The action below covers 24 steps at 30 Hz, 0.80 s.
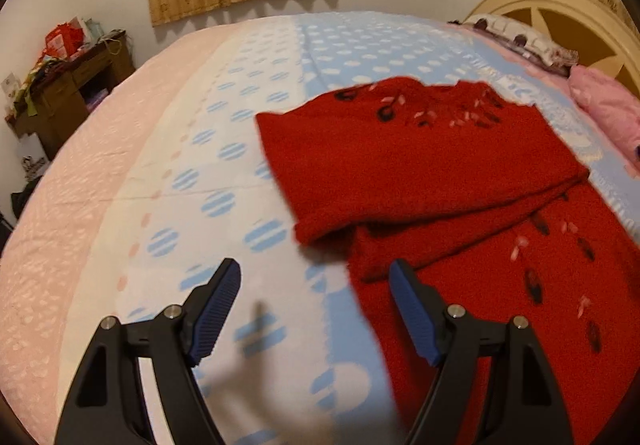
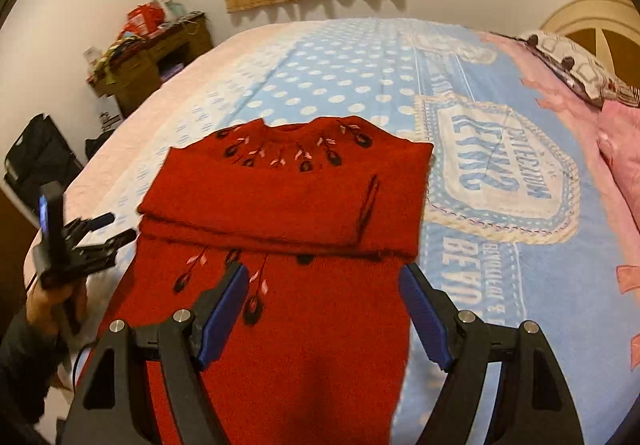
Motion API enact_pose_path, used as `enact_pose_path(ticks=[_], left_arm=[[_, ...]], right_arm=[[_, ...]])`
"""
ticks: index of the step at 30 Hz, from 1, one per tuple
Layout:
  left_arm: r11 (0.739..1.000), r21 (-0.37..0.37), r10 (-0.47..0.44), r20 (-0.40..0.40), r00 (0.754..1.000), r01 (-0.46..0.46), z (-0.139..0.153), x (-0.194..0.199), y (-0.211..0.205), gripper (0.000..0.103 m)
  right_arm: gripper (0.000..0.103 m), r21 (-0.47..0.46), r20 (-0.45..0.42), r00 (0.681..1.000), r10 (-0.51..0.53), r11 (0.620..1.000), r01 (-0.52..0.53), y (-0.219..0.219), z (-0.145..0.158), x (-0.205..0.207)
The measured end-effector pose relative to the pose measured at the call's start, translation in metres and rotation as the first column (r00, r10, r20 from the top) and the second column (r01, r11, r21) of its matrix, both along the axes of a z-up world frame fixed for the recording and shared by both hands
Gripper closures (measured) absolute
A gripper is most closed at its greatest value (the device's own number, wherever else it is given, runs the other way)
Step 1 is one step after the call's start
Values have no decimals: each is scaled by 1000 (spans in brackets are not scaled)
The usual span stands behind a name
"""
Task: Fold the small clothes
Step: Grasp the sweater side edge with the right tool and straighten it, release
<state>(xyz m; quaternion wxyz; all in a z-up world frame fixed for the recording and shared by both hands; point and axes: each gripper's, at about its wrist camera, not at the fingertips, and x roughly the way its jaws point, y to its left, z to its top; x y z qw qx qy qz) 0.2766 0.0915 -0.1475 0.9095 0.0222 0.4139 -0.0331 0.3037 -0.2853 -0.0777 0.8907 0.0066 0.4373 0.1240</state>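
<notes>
A red knitted sweater with black and pink leaf embroidery lies flat on the bed, neck away from me and sleeves folded across the chest. My right gripper hovers over its lower body, open and empty. My left gripper is open too, above the blanket just left of the sweater, its right finger over the sweater's left edge and nothing between the pads. In the right wrist view the left gripper shows at the sweater's left side, held by a hand.
A blue blanket with white dots covers the bed. Pink pillows and a cream headboard are at the right. A cluttered wooden desk stands against the far left wall, with a black bag nearby.
</notes>
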Motion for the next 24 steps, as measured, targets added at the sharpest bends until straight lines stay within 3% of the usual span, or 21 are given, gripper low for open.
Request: enact_pose_path(ticks=[2, 5, 6, 9, 13, 16, 19, 20, 24], left_arm=[[1000, 6, -14, -6, 1000, 14, -3, 14, -6, 20], [994, 108, 19, -17, 1000, -17, -19, 30, -4, 19], [994, 109, 36, -28, 999, -33, -23, 35, 0, 16], [996, 22, 91, -42, 995, -90, -24, 37, 19, 6], [994, -32, 104, -42, 994, -106, -29, 33, 26, 5], [993, -43, 107, -38, 993, -109, -29, 31, 28, 4], [990, -74, 112, -57, 992, -116, -32, 34, 32, 2], [989, -89, 113, -65, 992, -118, -33, 35, 34, 2], [985, -117, 122, -74, 990, -130, -34, 35, 39, 1]], right_arm=[[25, -4, -14, 1000, 0, 1000, 0, 5, -6, 8], [25, -38, -27, 1000, -10, 999, 9, 14, -16, 22], [25, -53, -29, 1000, -9, 999, 8, 16, -20, 27], [25, -109, -6, 999, -31, 994, 30, 18, -28, 42], [30, -102, -39, 997, -69, 993, 64, 11, -46, 72], [43, -92, -98, 992, -79, 993, 70, 12, -69, 92], [72, -98, -131, 989, -68, 994, 55, 19, -88, 104], [86, -91, -136, 989, -66, 994, 54, 21, -90, 105], [94, -102, -59, 996, -70, 993, 64, 23, -75, 97]])
